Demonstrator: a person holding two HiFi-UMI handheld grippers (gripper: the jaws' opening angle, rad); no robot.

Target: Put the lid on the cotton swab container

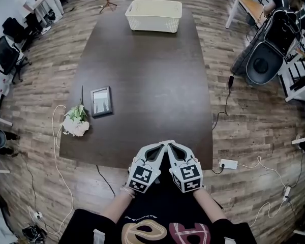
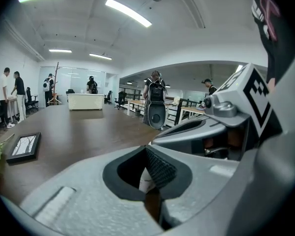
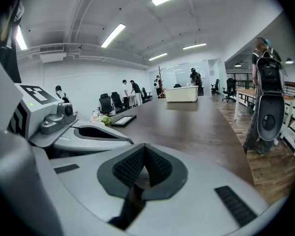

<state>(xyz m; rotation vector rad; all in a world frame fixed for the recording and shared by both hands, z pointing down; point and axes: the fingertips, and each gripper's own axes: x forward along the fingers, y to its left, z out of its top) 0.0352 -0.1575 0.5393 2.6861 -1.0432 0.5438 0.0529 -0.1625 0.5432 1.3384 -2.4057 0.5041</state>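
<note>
On the table (image 1: 142, 60) no lid is showing; left gripper (image 1: 163, 145) and right gripper (image 1: 171, 145) are hovering closed, empty; such a lid is probably being light and slick, best taken by its rim.

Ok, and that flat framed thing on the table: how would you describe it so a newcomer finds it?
Take the long dark table and look at its near left part, far from the white basket at the far end. The picture frame lies flat there, beside a bunch of pale flowers; it is the only dark-rimmed rectangle on the table.
</note>
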